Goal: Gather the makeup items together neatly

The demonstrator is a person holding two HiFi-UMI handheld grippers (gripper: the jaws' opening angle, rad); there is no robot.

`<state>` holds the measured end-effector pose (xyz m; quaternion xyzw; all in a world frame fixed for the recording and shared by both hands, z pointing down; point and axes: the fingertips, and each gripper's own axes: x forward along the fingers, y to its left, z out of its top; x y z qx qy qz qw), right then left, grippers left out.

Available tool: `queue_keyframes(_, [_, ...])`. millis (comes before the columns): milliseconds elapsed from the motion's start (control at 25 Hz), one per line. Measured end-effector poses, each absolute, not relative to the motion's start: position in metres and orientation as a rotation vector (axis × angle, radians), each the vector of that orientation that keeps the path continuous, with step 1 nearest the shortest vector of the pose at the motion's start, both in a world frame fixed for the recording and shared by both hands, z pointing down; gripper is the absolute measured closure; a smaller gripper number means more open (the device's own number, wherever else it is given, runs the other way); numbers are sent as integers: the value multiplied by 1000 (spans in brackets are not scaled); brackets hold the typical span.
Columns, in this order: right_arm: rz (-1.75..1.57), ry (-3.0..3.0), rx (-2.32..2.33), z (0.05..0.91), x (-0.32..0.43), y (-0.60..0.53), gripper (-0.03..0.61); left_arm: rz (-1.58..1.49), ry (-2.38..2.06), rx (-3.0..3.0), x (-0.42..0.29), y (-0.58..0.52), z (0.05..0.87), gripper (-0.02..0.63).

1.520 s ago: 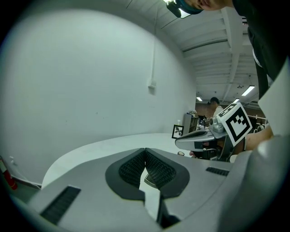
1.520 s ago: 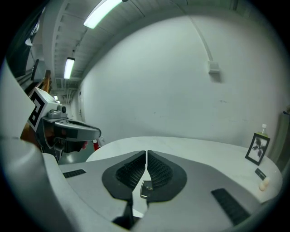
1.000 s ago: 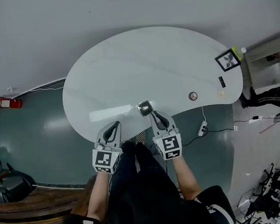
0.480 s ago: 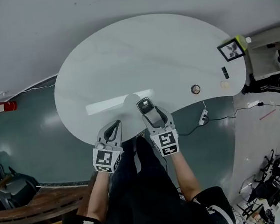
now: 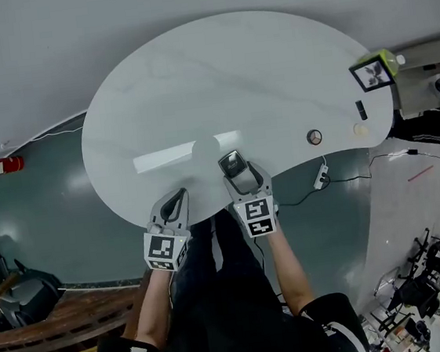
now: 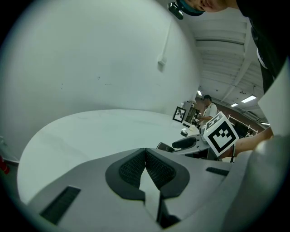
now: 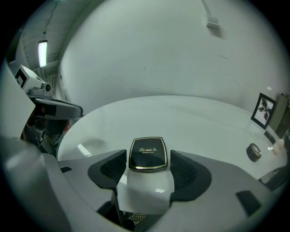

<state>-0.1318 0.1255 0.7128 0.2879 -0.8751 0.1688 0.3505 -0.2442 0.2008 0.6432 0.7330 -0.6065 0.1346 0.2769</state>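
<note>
Black compact (image 7: 147,154) lies free between wide, just-opened jaws of right gripper (image 7: 148,166).

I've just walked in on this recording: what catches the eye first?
A black compact lies on the big white oval table between the right tongs, whose jaws have just been opening and stand open around it. The left tongs are shut and empty beside them.

Dim, fisheye-warped, glare on table (image 5: 233,83)
</note>
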Motion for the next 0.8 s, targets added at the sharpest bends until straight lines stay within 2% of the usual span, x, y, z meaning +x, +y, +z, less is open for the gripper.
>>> queue_keyframes(800, [441, -2173, 862, 728, -138, 120, 290, 358, -1603, 1992, -261, 193, 643, 597])
